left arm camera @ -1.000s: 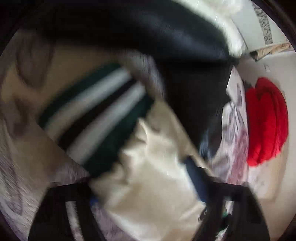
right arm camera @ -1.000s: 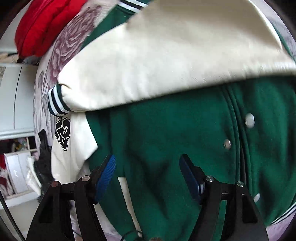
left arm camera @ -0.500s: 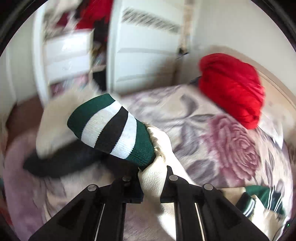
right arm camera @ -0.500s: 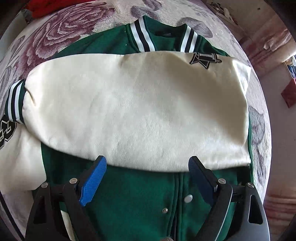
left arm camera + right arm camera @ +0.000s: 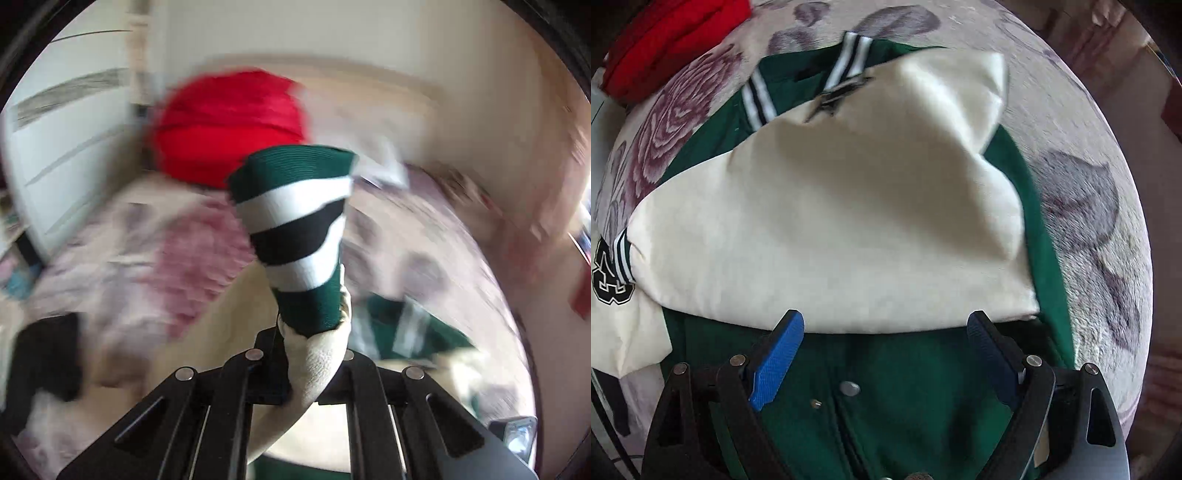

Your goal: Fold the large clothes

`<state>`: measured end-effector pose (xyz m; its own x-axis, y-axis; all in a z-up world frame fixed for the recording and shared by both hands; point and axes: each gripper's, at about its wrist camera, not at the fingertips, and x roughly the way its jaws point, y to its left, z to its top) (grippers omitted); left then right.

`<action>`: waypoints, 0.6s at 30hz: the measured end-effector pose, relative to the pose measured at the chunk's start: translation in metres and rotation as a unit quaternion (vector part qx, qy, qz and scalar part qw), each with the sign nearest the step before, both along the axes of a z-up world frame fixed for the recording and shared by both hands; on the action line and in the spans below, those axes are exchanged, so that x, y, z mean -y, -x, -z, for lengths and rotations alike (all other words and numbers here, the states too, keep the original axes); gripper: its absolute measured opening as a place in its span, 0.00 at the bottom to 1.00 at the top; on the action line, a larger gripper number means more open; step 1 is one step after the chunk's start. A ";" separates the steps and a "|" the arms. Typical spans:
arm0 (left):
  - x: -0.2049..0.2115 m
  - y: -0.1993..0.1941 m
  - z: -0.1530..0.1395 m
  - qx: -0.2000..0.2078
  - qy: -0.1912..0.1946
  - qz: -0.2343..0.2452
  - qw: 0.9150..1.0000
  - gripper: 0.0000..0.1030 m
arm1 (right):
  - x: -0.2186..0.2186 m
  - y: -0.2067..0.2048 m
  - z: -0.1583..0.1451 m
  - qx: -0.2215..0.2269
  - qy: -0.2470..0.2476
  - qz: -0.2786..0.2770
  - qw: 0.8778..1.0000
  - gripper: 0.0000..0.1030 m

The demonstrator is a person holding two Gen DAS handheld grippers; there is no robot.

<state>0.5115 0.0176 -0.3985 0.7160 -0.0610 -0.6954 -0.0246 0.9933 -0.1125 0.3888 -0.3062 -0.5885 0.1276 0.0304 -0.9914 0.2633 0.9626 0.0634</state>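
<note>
A green varsity jacket (image 5: pixel 916 398) with cream sleeves lies on a flowered bedspread (image 5: pixel 1089 206). One cream sleeve (image 5: pixel 849 221) is folded across its chest. My right gripper (image 5: pixel 886 332) is open and empty, hovering over the jacket's snap front. My left gripper (image 5: pixel 310 354) is shut on the other cream sleeve (image 5: pixel 314 365) just below its green, white and black striped cuff (image 5: pixel 299 236), which stands upright in the air. The left wrist view is blurred by motion.
A red folded garment (image 5: pixel 229 125) lies at the head of the bed, also in the right wrist view (image 5: pixel 668 40). A white wardrobe (image 5: pixel 62 136) stands to the left. A black item (image 5: pixel 44 354) lies at the left.
My left gripper closed on the sleeve near the cuff and lifted it, swinging toward the jacket. My right gripper drew back from the jacket and stayed open.
</note>
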 end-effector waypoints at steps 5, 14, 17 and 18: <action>0.140 -0.028 0.049 -0.058 -0.005 0.118 0.991 0.06 | 0.093 0.034 0.009 -0.015 -0.024 0.086 0.996 0.89; 0.262 -0.037 0.137 -0.197 -0.063 0.238 0.949 0.26 | 0.196 0.083 0.028 -0.030 -0.053 0.149 0.987 0.89; 0.258 -0.020 0.130 -0.213 -0.034 0.263 0.940 0.85 | 0.220 0.093 0.025 -0.020 -0.092 0.170 0.981 0.89; 0.252 -0.016 0.127 -0.217 -0.023 0.263 0.940 0.87 | 0.228 0.094 0.023 -0.014 -0.107 0.180 0.978 0.89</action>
